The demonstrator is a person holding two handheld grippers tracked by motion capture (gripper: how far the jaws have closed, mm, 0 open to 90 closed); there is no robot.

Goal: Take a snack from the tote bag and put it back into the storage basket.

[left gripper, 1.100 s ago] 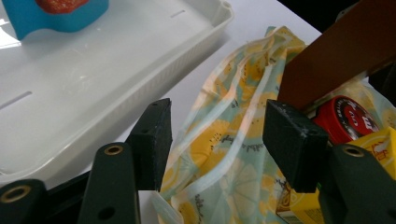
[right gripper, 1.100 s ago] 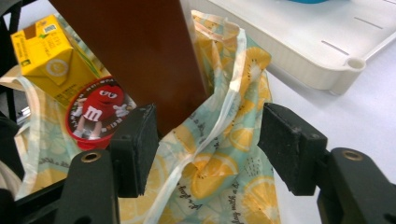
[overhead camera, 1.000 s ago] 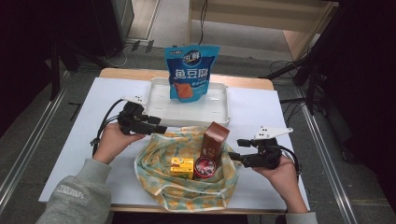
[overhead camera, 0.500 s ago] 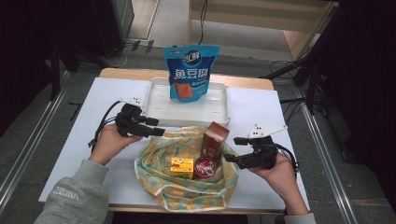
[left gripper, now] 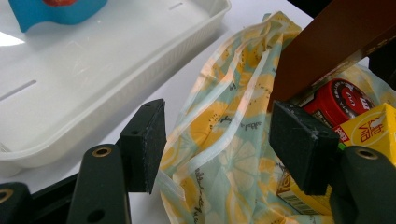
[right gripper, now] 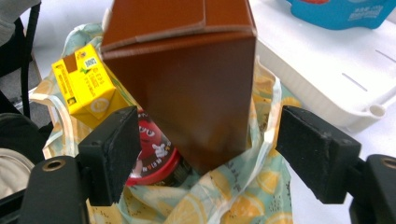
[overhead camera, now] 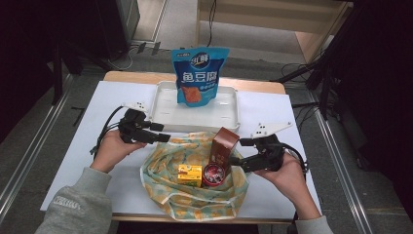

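My right gripper (right gripper: pixel 205 154) has just been opening; its jaws stand wide, pads clear of the brown carton (right gripper: pixel 187 88) that leans between them. My left gripper (left gripper: pixel 219 144) has likewise just been opening, wide over the rim of the lemon-print bag (left gripper: pixel 233 154), gripping nothing. The brown carton stands tilted inside the bag (overhead camera: pixel 195 195), at its right side. Just beside the carton, lower in the bag, lie a red round tin (overhead camera: pixel 214 174) and a yellow box (overhead camera: pixel 189 174). Beyond the bag sits a white tray (overhead camera: pixel 229 119) bearing an upright blue snack pouch (overhead camera: pixel 198 73).
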